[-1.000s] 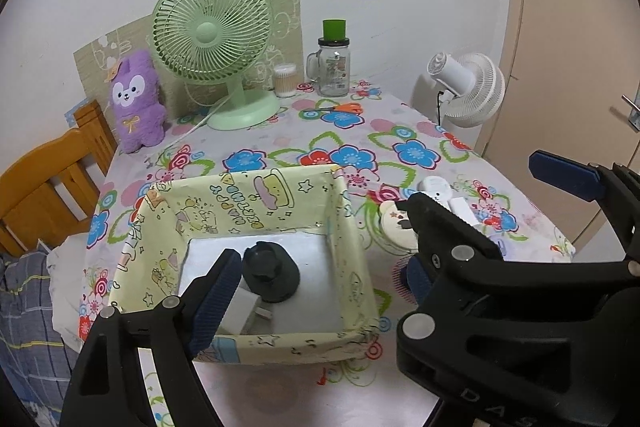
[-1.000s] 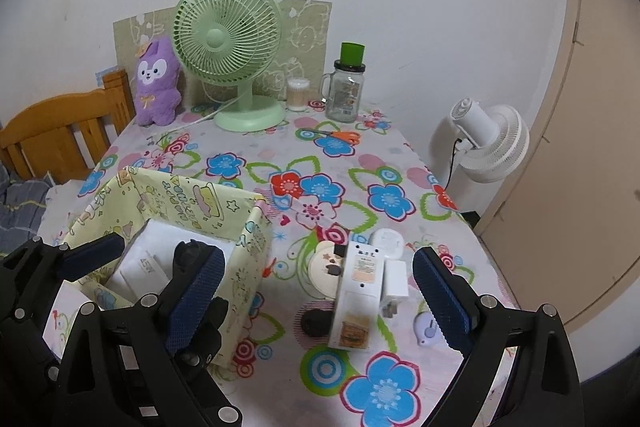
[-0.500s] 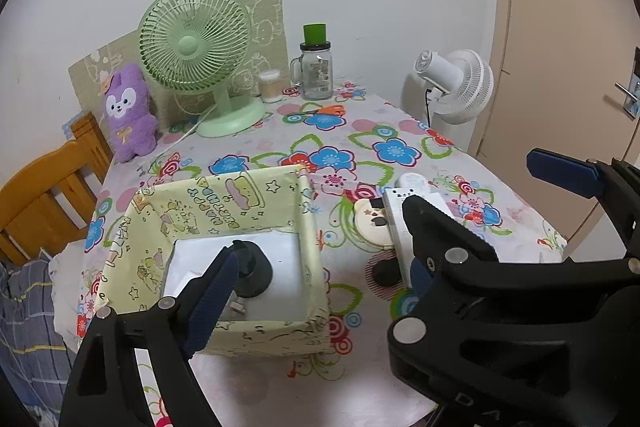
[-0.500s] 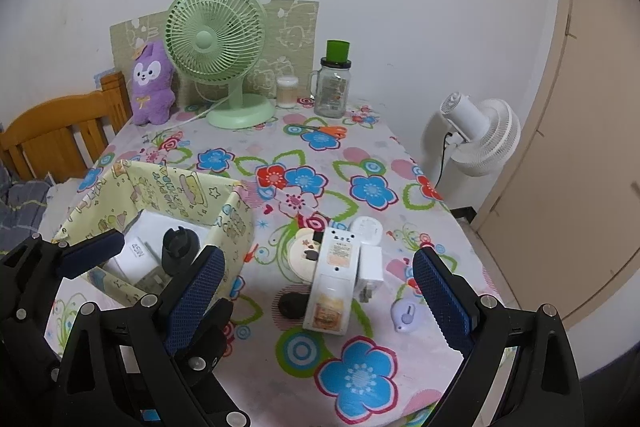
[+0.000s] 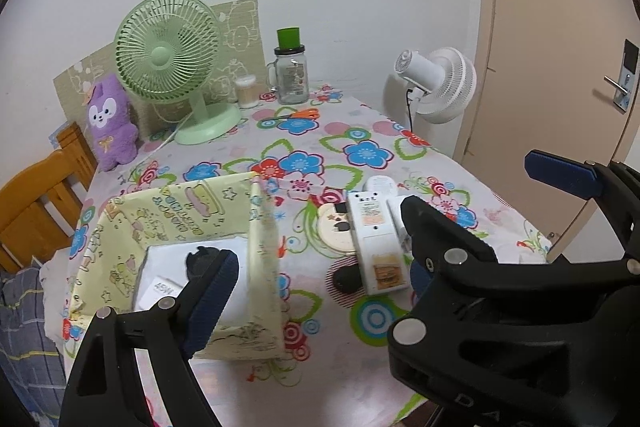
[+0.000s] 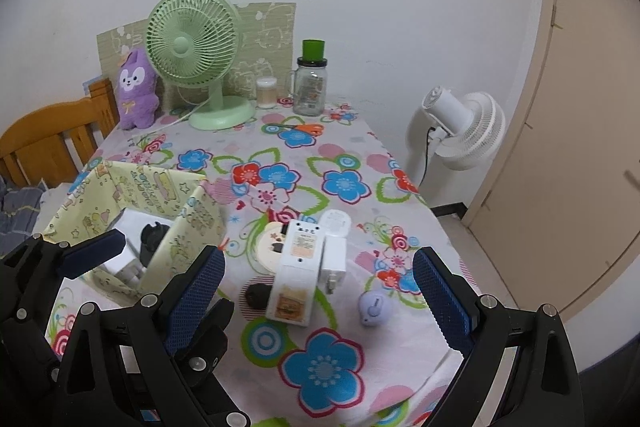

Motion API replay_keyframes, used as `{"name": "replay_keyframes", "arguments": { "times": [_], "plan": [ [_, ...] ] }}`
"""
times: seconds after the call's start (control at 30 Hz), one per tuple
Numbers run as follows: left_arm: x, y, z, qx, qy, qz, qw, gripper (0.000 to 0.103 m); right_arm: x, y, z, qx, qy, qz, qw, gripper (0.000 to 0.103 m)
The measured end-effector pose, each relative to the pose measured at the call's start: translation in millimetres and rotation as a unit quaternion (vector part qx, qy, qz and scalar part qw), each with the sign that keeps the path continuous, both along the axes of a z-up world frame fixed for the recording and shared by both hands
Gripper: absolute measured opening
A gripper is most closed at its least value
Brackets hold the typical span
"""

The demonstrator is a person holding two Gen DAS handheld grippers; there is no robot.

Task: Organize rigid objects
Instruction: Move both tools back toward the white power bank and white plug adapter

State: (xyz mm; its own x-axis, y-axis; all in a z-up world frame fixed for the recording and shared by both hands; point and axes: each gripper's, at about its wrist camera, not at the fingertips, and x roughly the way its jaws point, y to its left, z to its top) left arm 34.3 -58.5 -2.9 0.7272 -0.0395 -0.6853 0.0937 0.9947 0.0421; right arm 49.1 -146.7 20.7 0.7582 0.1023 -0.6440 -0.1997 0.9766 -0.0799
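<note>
Two claws up on my feeds, both w/ jaws spread wide and nothing between the pads. Left claw hangs over the near edge of the table, its left finger in front of the yellow fabric bin. Right claw sits just to the right of it, above the loose stuff on the flowered tablecloth.

Bin is on the left side of the table, soft walls standing, open top. Inside I see a black round thing resting on a white box; a white plug-type piece lies by them near the bin's front wall, can't make out more.

Right of the bin, outside it, is a cluster: long white power adapter lying flat, a smaller white charger touching its right side, a round cream disc partly under its left edge, a white round piece just behind. Small black lump at the adapter's near-left corner. Little purple gadget apart to the right, close to the right pad.

Far end: green desk fan, purple plush, glass jar w/ green lid, small cup, orange scissors. White floor fan stands off the table, right. Wooden chair at left.
</note>
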Motion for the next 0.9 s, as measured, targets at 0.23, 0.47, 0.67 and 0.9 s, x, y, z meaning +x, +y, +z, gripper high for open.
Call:
{"name": "replay_keyframes", "arguments": {
  "times": [0.23,0.47,0.67,0.9],
  "plan": [
    [5,-15,-8,-0.003,0.002,-0.002,1.0000,0.089,5,-17,-8,0.007,0.012,0.000,1.000,0.097],
    [12,-26,-21,-0.014,0.012,-0.003,0.9998,0.089,10,-29,-21,0.013,0.016,0.005,1.000,0.097],
    [22,-33,-33,-0.011,0.020,0.004,0.9997,0.089,17,-39,-33,0.025,0.023,0.007,0.999,0.097],
    [35,-39,-50,-0.011,0.039,0.008,0.9992,0.089,30,-51,-53,0.038,0.043,0.000,0.998,0.097]
  ]
}}
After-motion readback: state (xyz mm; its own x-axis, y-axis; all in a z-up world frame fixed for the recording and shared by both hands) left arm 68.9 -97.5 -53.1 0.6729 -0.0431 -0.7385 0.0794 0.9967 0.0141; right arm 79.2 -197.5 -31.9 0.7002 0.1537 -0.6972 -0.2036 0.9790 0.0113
